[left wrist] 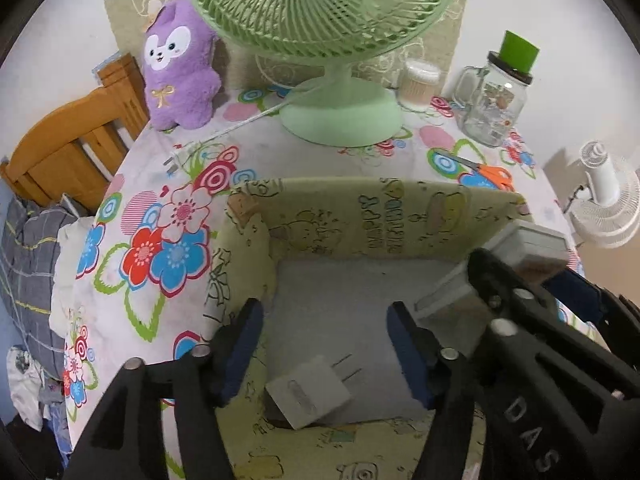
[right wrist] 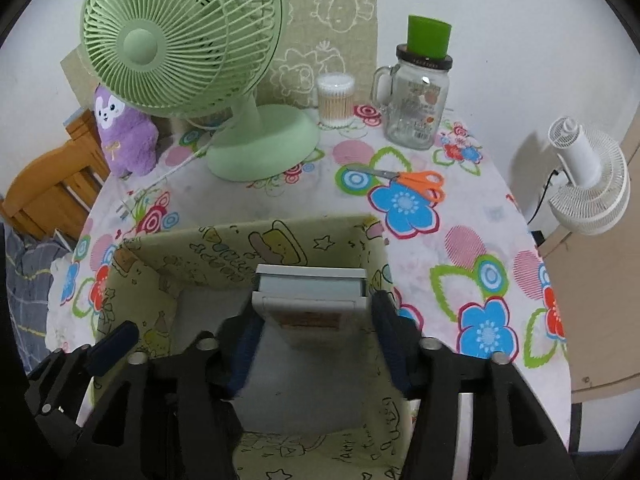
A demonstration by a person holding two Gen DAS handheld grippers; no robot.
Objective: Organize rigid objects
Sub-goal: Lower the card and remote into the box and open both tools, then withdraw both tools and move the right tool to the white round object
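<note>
- Item: a pale grey case (right wrist: 310, 294), flat, rectangular and hard-shelled, with a raised lid edge and a brownish label on the near face; a plastic build is judged likely
- Position: held over the open fabric box (right wrist: 224, 248), above its right half, by the right tongs (right wrist: 314, 344)
- Right tongs: pinched on the case's two long sides, the blue pads (right wrist: 244, 344) pressed flat against them
- Left tongs (left wrist: 324, 348): spread, nothing held, hung over the box floor just above a white charger (left wrist: 310, 394)
- Handling, as judged: light and stiff, no give under pressure; smooth sides may slip, so a hold on the flat sides near mid-length is preferred; the lid may be hinged, so a pinch across the seam is advised against
- Surface (right wrist: 460, 216): covered with a flowered cloth; orange scissors (right wrist: 416, 184) are left lying beyond the box
</note>
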